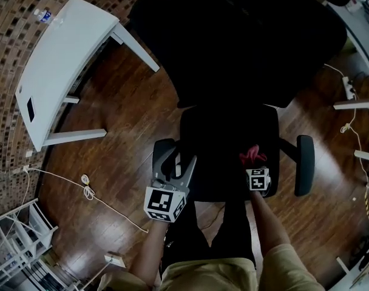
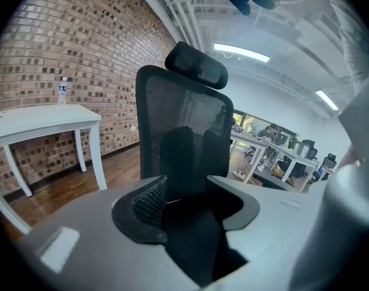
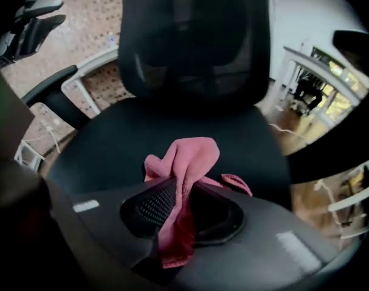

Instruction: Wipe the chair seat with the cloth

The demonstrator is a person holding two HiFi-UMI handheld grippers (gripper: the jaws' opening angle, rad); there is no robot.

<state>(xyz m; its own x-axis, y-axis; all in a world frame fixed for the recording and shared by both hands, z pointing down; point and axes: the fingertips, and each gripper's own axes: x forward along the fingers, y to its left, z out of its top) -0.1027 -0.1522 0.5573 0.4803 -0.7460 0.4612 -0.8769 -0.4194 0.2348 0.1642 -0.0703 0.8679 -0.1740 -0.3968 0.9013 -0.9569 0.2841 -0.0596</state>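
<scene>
Right tongs (image 3: 181,194): clamped on the cloth (image 3: 186,159), at the seat's (image 3: 172,129) 4 o'clock.
Left tongs (image 2: 196,157): barely parted, empty, by the armrest (image 1: 163,153) at 9 o'clock.
Risk: the bunched cloth may slip out under drag, and the unheld chair (image 2: 178,111) may swivel.
Unclear: the seat is too dark to show dirt or cloth contact.

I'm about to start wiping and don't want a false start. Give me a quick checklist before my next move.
1. Cloth pinched in the right gripper jaws: ok.
2. Cloth over the chair seat, front right part: ok.
3. Cloth pressed onto the chair seat: cannot tell.
4. Chair seat bare of other things: ok.
5. Left gripper off the chair seat, by the armrest: ok.
6. Left jaws empty: cannot tell.
</scene>
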